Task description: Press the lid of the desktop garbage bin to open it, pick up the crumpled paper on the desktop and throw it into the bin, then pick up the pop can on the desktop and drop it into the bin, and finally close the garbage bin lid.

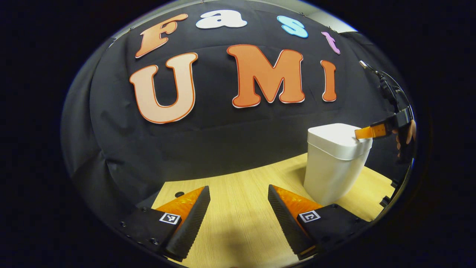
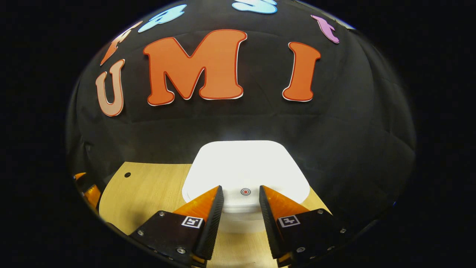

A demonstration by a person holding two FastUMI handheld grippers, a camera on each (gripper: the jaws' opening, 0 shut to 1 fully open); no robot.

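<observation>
The bin (image 2: pixel 245 175), lid down, stood just ahead of the right gripper (image 2: pixel 241 193), whose fingers were apart around the lid's press mark (image 2: pixel 245 191). It looked light, smooth plastic; press there, gently.

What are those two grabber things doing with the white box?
A person holds a gripper in each hand. The right gripper is over the closed lid of the white bin, fingers either side of a small round mark. The left gripper waits open above the wooden table.
</observation>
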